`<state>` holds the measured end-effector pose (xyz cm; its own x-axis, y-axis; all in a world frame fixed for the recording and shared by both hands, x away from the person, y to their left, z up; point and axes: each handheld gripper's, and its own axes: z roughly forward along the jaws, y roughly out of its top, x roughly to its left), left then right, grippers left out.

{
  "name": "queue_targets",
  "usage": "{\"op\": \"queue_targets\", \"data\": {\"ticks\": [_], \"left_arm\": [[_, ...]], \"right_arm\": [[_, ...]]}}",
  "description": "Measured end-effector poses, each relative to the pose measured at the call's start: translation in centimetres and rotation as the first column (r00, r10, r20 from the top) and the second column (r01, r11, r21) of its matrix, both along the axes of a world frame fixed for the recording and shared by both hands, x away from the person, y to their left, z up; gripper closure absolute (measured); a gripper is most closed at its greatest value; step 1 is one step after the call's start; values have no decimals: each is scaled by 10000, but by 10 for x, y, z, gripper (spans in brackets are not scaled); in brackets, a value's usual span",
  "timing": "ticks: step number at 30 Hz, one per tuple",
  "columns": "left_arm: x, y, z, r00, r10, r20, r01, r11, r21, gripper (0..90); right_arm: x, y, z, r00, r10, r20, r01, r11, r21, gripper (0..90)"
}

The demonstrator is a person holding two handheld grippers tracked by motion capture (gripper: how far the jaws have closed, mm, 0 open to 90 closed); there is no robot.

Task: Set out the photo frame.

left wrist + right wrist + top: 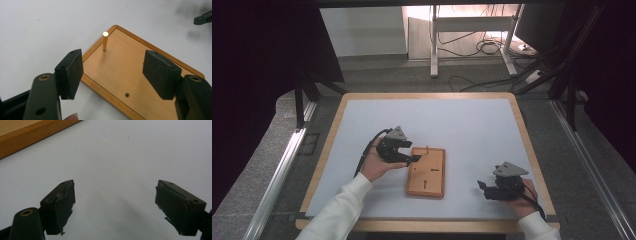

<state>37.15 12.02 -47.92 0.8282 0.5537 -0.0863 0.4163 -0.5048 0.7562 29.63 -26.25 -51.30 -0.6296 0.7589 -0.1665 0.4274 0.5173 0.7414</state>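
Jaws wide open on both grippers, nothing pinched in either. Left gripper (pixel 414 159) parked right at the left edge of the wooden board (pixel 426 172), near its far corner, hovering partly over the wood. Seen from the left gripper view: same board (pixel 130 75) sitting under and between the two black pads, brass pin (pixel 105 41) standing upright in the corner beyond them, well clear of both pads, plus a small empty hole (pixel 127 95) closer in. Right gripper (pixel 483 188) off to the right of the board, apart from it, held low over the white bench (pixel 462 125). From the right gripper view: just bare bench between the pads and a strip of board edge (pixel 30 135) up in the top-left corner. Board itself lying flat, roughly mid-bench, a bit toward the near side
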Motion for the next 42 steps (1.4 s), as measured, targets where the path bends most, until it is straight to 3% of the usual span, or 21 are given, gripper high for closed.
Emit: {"op": "queue_targets", "data": {"ticks": [13, 25, 29, 33, 42], "left_arm": [[15, -16, -5, 9999, -25, -169, 24, 10000, -84, 354], [31, -35, -21, 9988, -425, -225, 435, 9981, 427, 403], [37, -39, -26, 9977, -593, -328, 606, 9975, 376, 480], [41, -42, -30, 9953, -938, -235, 951, 9937, 597, 627], [42, -45, -32, 9944, -1045, -142, 1052, 9922, 666, 784]], "right_arm": [[-1, 0, 2, 10000, -93, 20, 93, 9996, 254, 169], [-1, -1, 2, 10000, -62, -1, 62, 9997, 215, 169], [-1, 0, 1, 10000, -56, -7, 56, 9998, 201, 169], [-1, 0, 1, 10000, -50, -16, 51, 9998, 196, 169], [-2, 2, 2, 10000, 38, -8, -38, 9997, 238, 169]]}}
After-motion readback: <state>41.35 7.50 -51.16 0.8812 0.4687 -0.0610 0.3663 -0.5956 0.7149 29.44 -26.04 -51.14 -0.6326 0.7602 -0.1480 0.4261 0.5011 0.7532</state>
